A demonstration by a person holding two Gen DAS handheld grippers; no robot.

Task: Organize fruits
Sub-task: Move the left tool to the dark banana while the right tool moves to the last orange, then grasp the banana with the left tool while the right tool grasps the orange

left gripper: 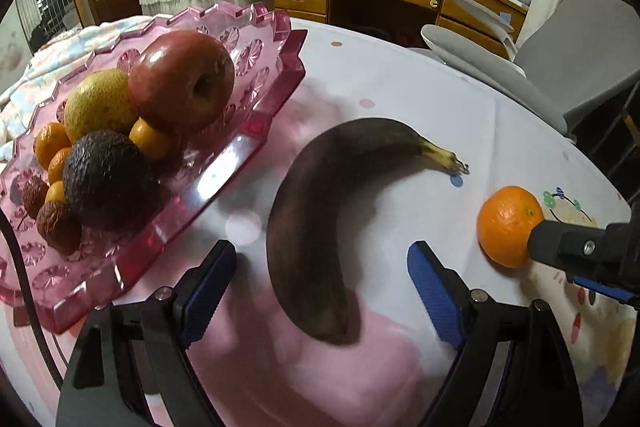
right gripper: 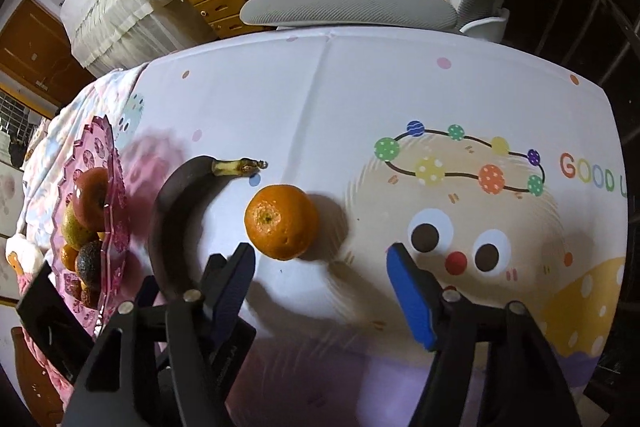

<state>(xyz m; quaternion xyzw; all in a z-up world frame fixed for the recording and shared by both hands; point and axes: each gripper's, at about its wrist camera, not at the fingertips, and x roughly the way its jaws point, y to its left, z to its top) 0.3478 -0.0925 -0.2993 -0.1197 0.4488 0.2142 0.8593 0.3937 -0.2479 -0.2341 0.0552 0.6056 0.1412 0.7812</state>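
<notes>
1. Left claw (left gripper: 322,263), lower centre of the left wrist view: its two blue-padded fingers stand wide apart and hold nothing; the lower part of the banana lies between them, touching neither pad.
2. Banana (left gripper: 320,223), centre of the same view: almost black, curved, lying flat on the counter (left gripper: 400,83), with its yellowish stem pointing to the right of the frame.
3. Orange (left gripper: 508,225), right of the frame: resting on the counter, well apart from the banana body and near the stem tip.
4. Right claw (right gripper: 320,267), lower centre of the right wrist view: its fingers are apart and empty; the orange sits just beyond the gap, nearer the left finger. In the left wrist view one finger tip of this claw overlaps the orange's right edge; contact cannot be told.
5. Pink glass dish (left gripper: 256,131), left of the left wrist view: on the counter, beside the banana. It holds a red apple (left gripper: 182,81), a yellow-green pear (left gripper: 98,103), a dark avocado (left gripper: 106,179), several small orange fruits and a few wrinkled brown fruits, all heaped together.
6. Cartoon-printed cloth (right gripper: 460,219): covers the counter beneath every item.
7. Grey chair (right gripper: 352,7), upper centre of the right wrist view: beyond the counter's far edge.
</notes>
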